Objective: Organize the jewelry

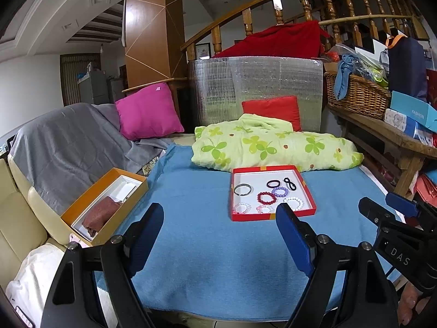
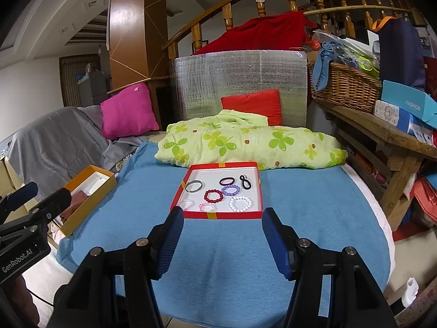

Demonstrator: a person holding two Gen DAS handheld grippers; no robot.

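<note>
Seemingly between grabs, both claws, left (image 1: 220, 218) and right (image 2: 220, 221), gaped wide and empty above the blanket (image 2: 232, 259); bracelets (image 2: 213, 195) lay in the red tray (image 2: 218, 214), so early or late was unclear.

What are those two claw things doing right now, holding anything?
Left gripper: open, holding nothing, above the blue cloth.
Right gripper: open, holding nothing, just short of the red tray.

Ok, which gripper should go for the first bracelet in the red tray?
Probably the right gripper: open, and the red tray sits straight ahead between its fingers. The left gripper, also open, has the tray off to its right, nearer the orange box.
</note>
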